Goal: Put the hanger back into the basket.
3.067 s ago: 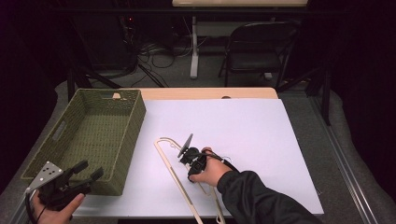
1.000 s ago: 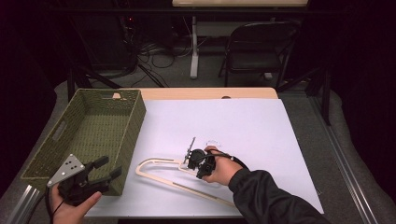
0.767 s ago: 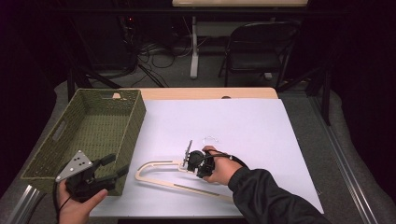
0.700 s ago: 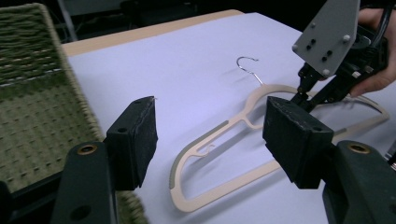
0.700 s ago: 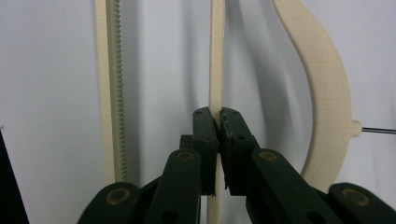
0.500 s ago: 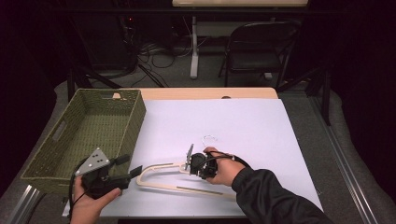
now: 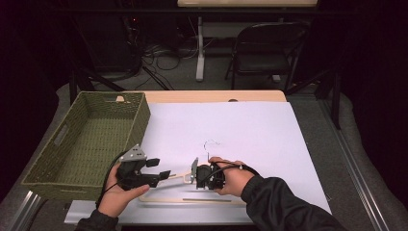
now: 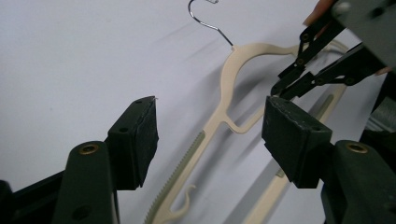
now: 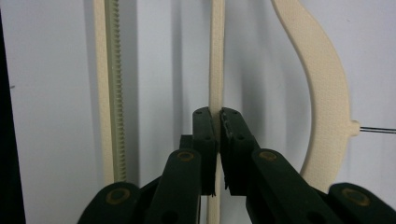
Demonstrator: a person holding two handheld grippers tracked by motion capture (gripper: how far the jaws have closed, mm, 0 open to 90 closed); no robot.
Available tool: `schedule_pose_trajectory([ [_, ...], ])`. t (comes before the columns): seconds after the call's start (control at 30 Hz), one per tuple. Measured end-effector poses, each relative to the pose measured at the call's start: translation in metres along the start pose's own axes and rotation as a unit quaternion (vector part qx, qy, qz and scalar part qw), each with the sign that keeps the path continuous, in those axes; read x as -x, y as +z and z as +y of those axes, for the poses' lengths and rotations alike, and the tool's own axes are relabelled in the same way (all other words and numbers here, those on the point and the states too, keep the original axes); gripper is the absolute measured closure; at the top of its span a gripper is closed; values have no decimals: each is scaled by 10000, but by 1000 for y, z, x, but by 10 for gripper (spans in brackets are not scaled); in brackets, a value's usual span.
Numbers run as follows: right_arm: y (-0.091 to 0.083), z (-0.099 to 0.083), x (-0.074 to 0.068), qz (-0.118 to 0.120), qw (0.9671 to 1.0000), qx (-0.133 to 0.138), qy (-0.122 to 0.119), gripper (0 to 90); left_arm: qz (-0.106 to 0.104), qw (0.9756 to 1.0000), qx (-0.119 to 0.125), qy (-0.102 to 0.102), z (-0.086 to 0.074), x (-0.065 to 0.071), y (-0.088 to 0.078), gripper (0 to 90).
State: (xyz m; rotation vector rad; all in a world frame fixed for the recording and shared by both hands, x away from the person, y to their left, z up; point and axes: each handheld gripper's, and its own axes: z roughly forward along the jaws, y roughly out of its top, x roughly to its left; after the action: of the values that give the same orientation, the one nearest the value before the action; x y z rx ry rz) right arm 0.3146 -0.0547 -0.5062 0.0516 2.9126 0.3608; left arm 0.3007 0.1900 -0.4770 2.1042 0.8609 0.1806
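In your high view the right gripper [image 7: 194, 171] is mostly covered by your hand [image 7: 231, 178], lower middle of frame; its jaws are too small to read there. The hanger's [image 7: 192, 199] upper arm is hidden behind both grippers. In the left gripper view the hanger [image 8: 224, 107] runs off the bottom edge, and its wire hook [image 8: 205, 18] is cut by the top edge. In the right gripper view, the hanger's [image 9: 322, 93] bars run off top and bottom.

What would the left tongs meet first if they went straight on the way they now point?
Most likely the cream clothes hanger: its ribbed shoulder arm lies between the open left tongs, just ahead. Beyond it stand the right tongs, though depth is hard to judge.
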Motion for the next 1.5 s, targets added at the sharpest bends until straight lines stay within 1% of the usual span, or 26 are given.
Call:
schedule_pose_trajectory([
  [0.1,1,0,-2,-37,10000,-15,-65,852,-82,9996,-247,99,6,-3,12,361],
  [0.17,1,1,-3,-63,9999,-7,-110,852,-86,9992,-352,158,8,-4,17,361],
  [0.2,1,1,-3,-73,9999,-1,-149,852,-103,9987,-450,212,10,-6,21,360],
  [0.33,0,1,-6,-151,9996,19,-246,852,-105,9973,-695,225,13,-10,35,360],
  [0.37,0,1,-6,-155,9996,15,-254,852,-158,9970,-739,186,14,-11,39,362],
  [0.43,0,1,-7,-191,9994,16,-297,852,-224,9961,-827,224,15,-11,45,381],
  [0.5,-1,1,-8,-219,9992,25,-323,852,-322,9946,-962,206,17,-11,52,387],
  [0.57,-1,1,-9,-230,9991,21,-348,852,-389,9937,-1032,193,18,-11,58,390],
  [0.7,-1,1,-9,-261,9990,37,-363,852,-437,9922,-1133,268,20,-10,67,416],
  [0.77,-1,1,-9,-271,9989,43,-380,852,-464,9918,-1167,248,20,-9,70,431],
  [0.8,-1,1,-10,-268,9990,32,-351,852,-509,9913,-1187,240,20,-8,72,447],
  [0.83,-1,1,-10,-272,9988,39,-397,852,-564,9906,-1227,210,20,-8,74,466],
  [0.93,0,2,-10,-284,9988,39,-406,852,-643,9892,-1299,223,20,-5,78,487],
  [1.03,0,2,-11,-291,9987,15,-409,852,-695,9884,-1323,260,22,-1,84,505],
  [1.07,0,2,-11,-293,9987,14,-407,852,-694,9879,-1353,303,22,0,86,511],
  [1.2,1,3,-12,-337,9983,45,-463,852,-740,9848,-1520,388,23,3,95,557],
  [1.23,1,3,-12,-329,9984,54,-451,852,-758,9838,-1576,389,23,4,97,579],
  [1.3,1,3,-13,-334,9983,53,-466,852,-722,9828,-1646,423,22,4,101,619],
  [1.33,1,3,-13,-341,9983,49,-463,852,-675,9818,-1714,462,22,5,102,642],
  [1.37,1,4,-13,-339,9983,40,-466,851,-684,9805,-1771,502,22,5,103,681],
  [1.4,1,4,-13,-337,9983,43,-463,852,-660,9811,-1759,466,21,6,104,705],
  [1.47,1,4,-14,-316,9985,57,-450,851,-634,9810,-1765,505,21,7,104,769],
  [1.5,2,4,-14,-327,9985,53,-441,851,-625,9806,-1780,527,21,7,104,771],
])
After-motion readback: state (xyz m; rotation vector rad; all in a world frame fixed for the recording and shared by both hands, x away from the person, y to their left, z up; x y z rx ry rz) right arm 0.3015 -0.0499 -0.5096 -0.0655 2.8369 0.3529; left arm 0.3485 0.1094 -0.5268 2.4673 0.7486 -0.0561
